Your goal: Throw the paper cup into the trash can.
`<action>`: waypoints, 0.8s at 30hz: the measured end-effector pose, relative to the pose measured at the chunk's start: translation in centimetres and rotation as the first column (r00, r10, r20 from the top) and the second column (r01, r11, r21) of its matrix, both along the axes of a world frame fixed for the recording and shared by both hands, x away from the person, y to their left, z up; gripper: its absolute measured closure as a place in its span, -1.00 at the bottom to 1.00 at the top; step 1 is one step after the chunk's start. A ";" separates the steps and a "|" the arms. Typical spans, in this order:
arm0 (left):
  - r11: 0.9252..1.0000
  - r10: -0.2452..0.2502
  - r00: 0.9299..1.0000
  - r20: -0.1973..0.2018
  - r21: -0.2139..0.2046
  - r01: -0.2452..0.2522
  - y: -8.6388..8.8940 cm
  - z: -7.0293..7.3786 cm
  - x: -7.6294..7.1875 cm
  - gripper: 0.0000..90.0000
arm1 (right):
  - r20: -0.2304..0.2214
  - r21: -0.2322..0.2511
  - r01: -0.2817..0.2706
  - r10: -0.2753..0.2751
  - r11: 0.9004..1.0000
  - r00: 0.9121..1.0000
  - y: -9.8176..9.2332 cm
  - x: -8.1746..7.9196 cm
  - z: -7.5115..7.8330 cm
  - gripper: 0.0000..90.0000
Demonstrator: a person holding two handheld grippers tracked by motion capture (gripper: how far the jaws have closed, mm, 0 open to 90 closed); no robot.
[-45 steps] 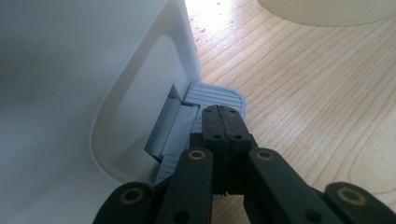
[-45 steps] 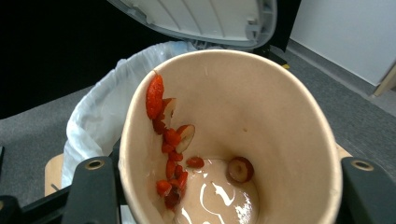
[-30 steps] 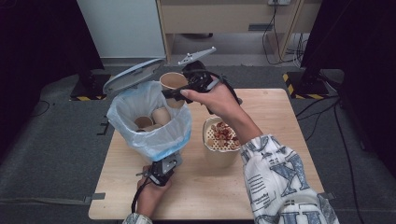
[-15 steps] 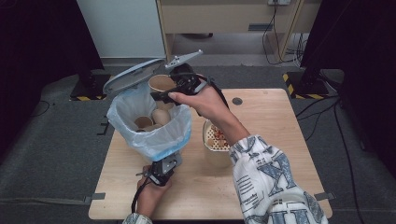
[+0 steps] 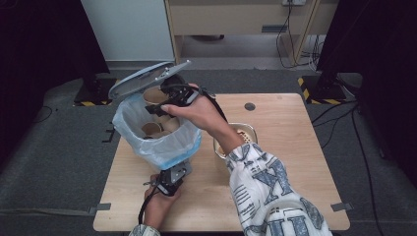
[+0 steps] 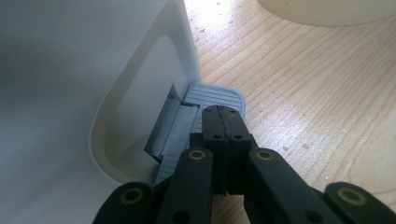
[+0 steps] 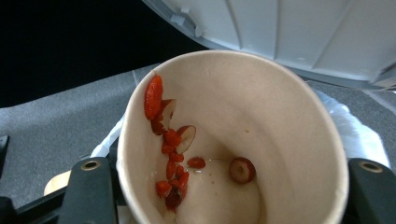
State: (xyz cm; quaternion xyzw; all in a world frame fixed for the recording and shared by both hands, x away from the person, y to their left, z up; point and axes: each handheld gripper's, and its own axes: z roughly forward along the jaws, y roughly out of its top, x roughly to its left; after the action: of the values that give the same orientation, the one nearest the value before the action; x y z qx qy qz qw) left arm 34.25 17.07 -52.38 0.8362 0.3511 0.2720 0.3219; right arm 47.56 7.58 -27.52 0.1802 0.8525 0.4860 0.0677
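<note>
Wooden bench (image 5: pixel 290 147), pedal bin (image 5: pixel 157 135) with lid (image 5: pixel 142 78) up: left hand-held gripper (image 6: pixel 223 122) pressed together on pedal (image 6: pixel 219 95); right hand-held gripper (image 5: pixel 164 101) pinching cup (image 7: pixel 233 140) over bin mouth; best kept pedal down, cup tipped fully before release.

In the high view, the right hand (image 5: pixel 194 110) covers most of the right gripper (image 5: pixel 169 96), so its jaws cannot be made out. The bag-lined bin (image 5: pixel 152 135) hides the left gripper (image 5: pixel 172 178) tips and the table's (image 5: pixel 275 201) near-left area behind it. The right sleeve (image 5: pixel 268 196) covers part of the bowl (image 5: pixel 246 132). The paper cup (image 7: pixel 233 140) is cut off by the bottom edge of the right gripper view.
</note>
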 end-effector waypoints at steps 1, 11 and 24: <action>1.000 0.001 1.000 -0.001 -0.002 -0.001 0.0 0.0 0.0 0.99 | -0.008 -0.005 -0.008 0.008 1.000 1.000 0.3 -0.1 -0.2 -0.29; 1.000 -0.003 1.000 0.002 0.004 0.003 0.0 0.0 0.0 0.98 | 0.028 0.015 -0.004 0.004 1.000 1.000 0.5 -0.7 -0.1 -0.66; 1.000 0.000 1.000 0.004 -0.003 0.000 0.0 0.0 0.0 0.98 | 0.018 0.020 0.042 -0.042 0.999 0.999 -1.6 -0.1 -0.2 -0.71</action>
State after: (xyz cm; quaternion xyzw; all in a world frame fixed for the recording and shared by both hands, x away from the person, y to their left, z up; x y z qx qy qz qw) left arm 34.25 17.03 -52.41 0.8352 0.3507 0.2731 0.3240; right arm 47.42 5.96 -27.70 0.1943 0.8431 0.4945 0.0838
